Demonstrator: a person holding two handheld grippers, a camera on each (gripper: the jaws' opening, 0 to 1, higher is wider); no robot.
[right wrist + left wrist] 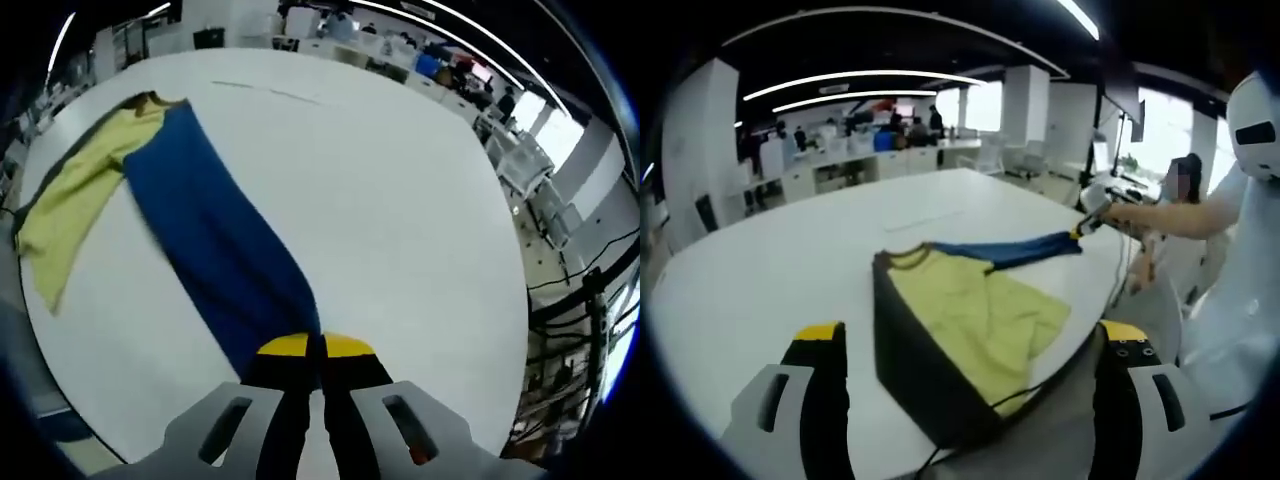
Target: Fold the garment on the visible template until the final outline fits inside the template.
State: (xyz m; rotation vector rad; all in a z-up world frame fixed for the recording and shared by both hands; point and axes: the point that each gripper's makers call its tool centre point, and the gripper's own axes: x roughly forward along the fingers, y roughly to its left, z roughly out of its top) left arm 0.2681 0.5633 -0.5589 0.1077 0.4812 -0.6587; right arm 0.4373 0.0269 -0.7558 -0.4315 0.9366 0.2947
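Your left claw point(970, 350) is released, its jaws wide apart, hovering above the white surface point(770, 270). Between them lies the garment point(970, 310), yellow with a dark border, on the surface. Its blue part point(1015, 250) stretches toward 2 o'clock, up to your right claw point(1092, 205). In the right gripper view, your right claw point(315, 350) is clenched on the blue part point(220, 240), which runs toward 10 o'clock to the yellow part point(80, 190).

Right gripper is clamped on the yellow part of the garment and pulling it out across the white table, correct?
Not quite. In the right gripper view the right gripper is shut on the garment's blue part, not the yellow part. The rest holds: it is stretched out across the white table.
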